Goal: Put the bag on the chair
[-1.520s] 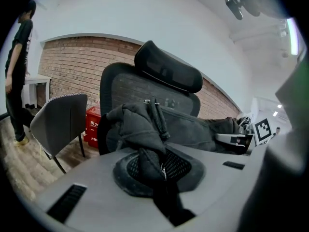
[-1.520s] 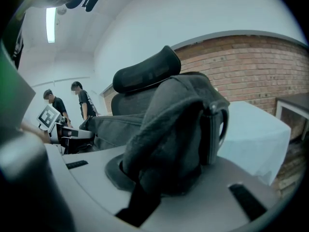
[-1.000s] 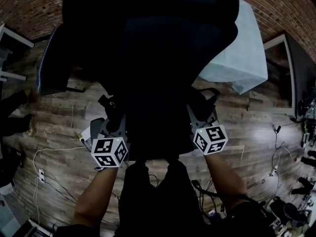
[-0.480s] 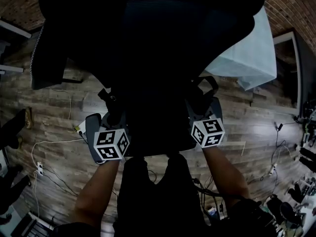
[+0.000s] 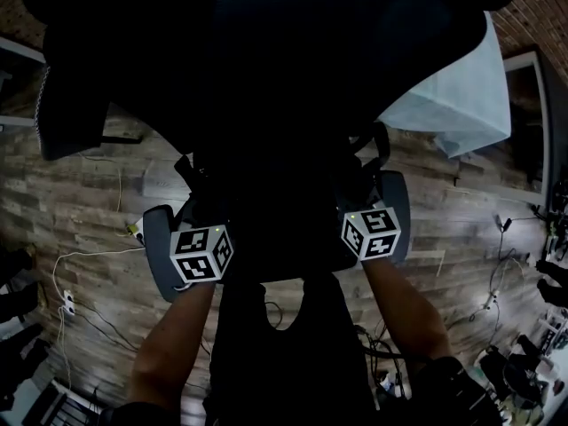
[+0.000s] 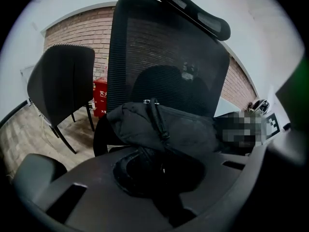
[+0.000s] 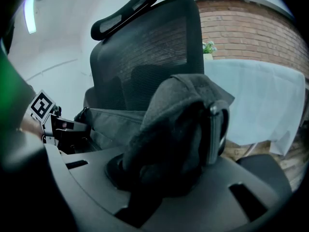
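bag (image 6: pixel 164 127) | long axis crosswise, one end per hand | left gripper (image 6: pixel 161 172), right gripper (image 7: pixel 159 174): fingers pinched nearly closed on its fabric | chair (image 6: pixel 169 57) just ahead of both

head view looks steeply down; both gripper views face the chair (image 6: pixel 164 57) closely, sharing the bag (image 6: pixel 176 127).
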`<state>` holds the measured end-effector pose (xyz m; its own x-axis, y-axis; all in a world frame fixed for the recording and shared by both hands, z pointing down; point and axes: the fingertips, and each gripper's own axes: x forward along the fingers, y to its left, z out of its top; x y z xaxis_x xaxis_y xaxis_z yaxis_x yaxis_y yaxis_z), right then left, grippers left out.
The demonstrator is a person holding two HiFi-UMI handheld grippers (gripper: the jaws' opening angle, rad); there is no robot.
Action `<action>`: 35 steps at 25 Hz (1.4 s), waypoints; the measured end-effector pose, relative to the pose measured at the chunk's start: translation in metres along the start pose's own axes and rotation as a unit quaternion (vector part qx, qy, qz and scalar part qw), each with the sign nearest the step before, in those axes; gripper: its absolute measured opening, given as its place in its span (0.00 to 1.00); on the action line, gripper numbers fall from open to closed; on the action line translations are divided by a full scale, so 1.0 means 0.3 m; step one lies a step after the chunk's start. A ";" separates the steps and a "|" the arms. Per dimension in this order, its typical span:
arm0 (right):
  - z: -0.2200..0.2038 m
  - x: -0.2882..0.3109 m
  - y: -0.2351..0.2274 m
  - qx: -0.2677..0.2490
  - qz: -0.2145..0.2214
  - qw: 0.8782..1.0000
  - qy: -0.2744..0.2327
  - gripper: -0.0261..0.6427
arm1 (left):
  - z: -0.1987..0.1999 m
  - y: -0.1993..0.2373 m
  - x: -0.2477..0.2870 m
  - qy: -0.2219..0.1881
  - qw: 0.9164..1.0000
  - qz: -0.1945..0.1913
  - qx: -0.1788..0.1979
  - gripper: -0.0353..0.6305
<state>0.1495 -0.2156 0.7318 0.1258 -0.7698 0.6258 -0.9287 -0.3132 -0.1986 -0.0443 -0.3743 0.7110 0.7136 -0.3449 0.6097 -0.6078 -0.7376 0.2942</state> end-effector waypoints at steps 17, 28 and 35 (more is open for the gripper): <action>-0.167 0.237 -0.050 -0.010 -0.007 0.999 0.033 0.15 | -0.147 0.105 0.175 0.023 1.000 0.018 0.009 0.13; -0.195 0.316 -0.081 -0.021 -0.005 0.999 0.042 0.16 | -0.175 0.149 0.253 0.025 1.000 0.009 -0.012 0.14; -0.199 0.361 -0.113 -0.015 -0.004 0.999 0.047 0.17 | -0.176 0.146 0.297 0.054 0.996 0.013 0.069 0.17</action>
<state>0.1738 -0.2552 0.8513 0.1016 -0.7113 0.6955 -0.9380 -0.3014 -0.1713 -0.0257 -0.4068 0.8170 0.6524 -0.3056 0.6935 -0.5659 -0.8051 0.1776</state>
